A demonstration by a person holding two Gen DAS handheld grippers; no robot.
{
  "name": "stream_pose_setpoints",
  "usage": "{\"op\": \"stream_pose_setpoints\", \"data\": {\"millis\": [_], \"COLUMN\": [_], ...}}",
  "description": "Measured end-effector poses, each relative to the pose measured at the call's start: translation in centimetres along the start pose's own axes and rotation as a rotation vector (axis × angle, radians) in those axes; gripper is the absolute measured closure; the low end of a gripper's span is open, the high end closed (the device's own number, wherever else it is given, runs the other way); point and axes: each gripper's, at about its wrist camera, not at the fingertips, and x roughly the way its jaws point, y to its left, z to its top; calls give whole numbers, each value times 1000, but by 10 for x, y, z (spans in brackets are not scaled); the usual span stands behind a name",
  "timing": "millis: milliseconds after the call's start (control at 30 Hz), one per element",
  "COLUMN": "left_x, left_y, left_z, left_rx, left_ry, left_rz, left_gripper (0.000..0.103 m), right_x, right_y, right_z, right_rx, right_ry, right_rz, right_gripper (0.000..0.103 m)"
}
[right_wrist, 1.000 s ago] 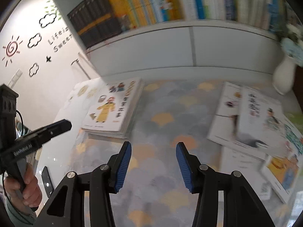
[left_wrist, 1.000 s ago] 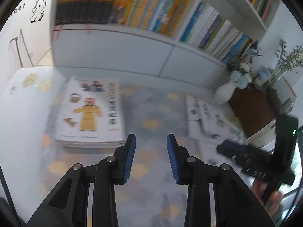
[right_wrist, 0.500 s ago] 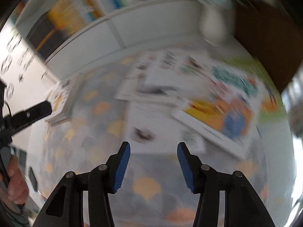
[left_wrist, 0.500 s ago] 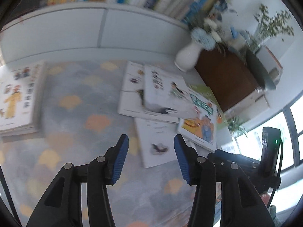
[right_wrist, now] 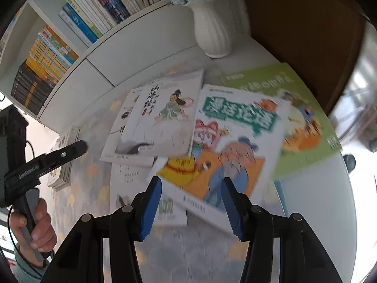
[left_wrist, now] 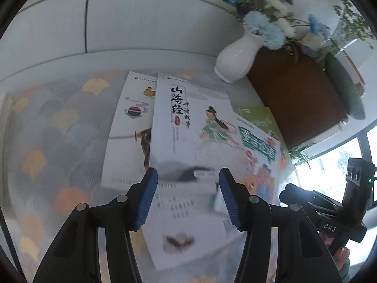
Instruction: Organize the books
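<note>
Left wrist view: a neat stack of books (right_wrist: 63, 165) lies at the far left of the bench (right_wrist: 193, 254), presumably as the sorted pile. The left gripper (left_wrist: 187, 197), whose jaws have just been opening, hovers with fingers apart and empty above the white illustrated book (left_wrist: 188, 127), which tops the loose, overlapping pile. Further right, the right gripper (right_wrist: 191, 204) hovers, fingers apart and empty, over the cartoon-cover book (right_wrist: 231, 151), likely ready for a shared lift.

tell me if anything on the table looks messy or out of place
Yes. Several picture books lie fanned over one another at odd angles near the white vase, not squared up like the neat stack at the table's far left. Nothing looks damaged or spilled.
</note>
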Motion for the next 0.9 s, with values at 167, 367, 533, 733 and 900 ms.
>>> {"op": "stream_pose_setpoints", "data": {"millis": [167, 367, 533, 733, 900], "left_x": [32, 62, 76, 53, 8], "left_y": [17, 28, 26, 23, 28], "left_z": [20, 33, 29, -2, -74], "left_rx": [-38, -47, -33, 30, -4], "left_ry": [8, 24, 38, 49, 57], "left_rz": [25, 35, -9, -56, -21], "left_gripper": [51, 53, 58, 58, 58], "right_x": [43, 78, 104, 93, 67], "right_y": [-2, -2, 4, 19, 51], "right_z": [34, 61, 68, 56, 23], "right_rx": [0, -12, -28, -120, -229], "right_ry": [17, 6, 49, 53, 81], "right_rz": [3, -40, -27, -79, -14], "right_gripper": [53, 62, 77, 74, 73]}}
